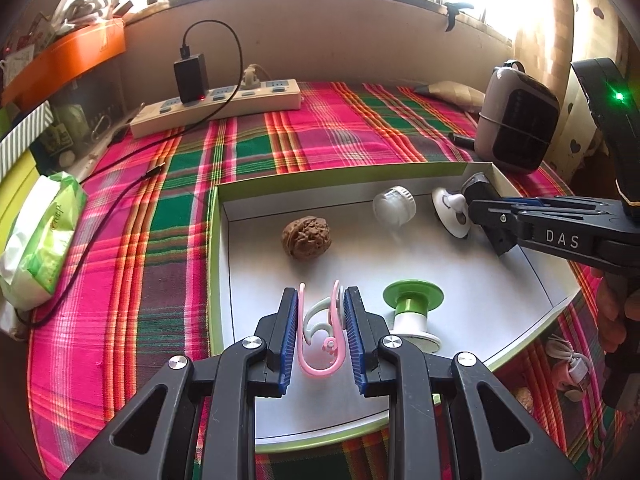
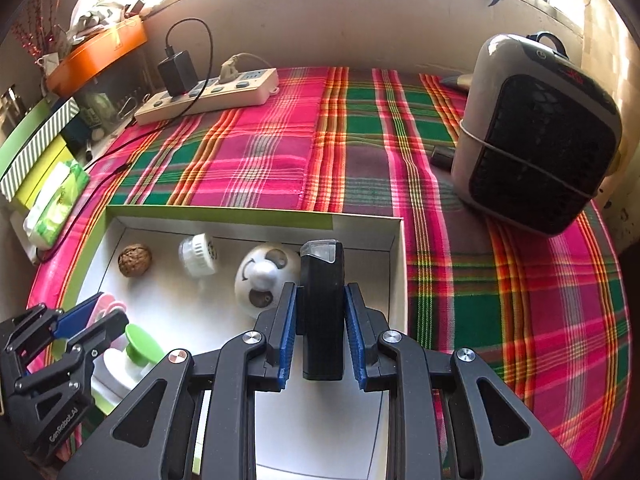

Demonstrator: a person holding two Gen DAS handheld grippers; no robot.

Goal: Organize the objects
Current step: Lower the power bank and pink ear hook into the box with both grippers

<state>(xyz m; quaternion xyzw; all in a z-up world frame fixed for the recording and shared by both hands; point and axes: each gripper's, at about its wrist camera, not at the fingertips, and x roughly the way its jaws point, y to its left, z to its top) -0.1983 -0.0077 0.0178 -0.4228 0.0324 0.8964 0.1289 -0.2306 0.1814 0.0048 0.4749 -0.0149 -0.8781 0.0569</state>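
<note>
A shallow white box with a green rim (image 1: pixel 218 248) lies on the plaid cloth. In it are a walnut (image 1: pixel 306 237), a clear ribbed cap (image 1: pixel 394 205), a white panda-face piece (image 1: pixel 450 210) and a green-topped white spool (image 1: pixel 412 308). My left gripper (image 1: pixel 321 320) is shut on a pink and white clip (image 1: pixel 320 340) over the box's near part. My right gripper (image 2: pixel 321 320) is shut on a black rectangular device with a clear tip (image 2: pixel 322 308) over the box's far right corner, beside the panda piece (image 2: pixel 262 280). The right gripper also shows in the left wrist view (image 1: pixel 486 220).
A power strip with a black charger (image 1: pixel 216 104) lies at the back. A grey fan heater (image 2: pixel 536 136) stands at the right. A tissue pack (image 1: pixel 40 236) and boxes sit at the left edge. A black cable (image 1: pixel 120 196) runs across the cloth. Small items (image 1: pixel 568 368) lie right of the box.
</note>
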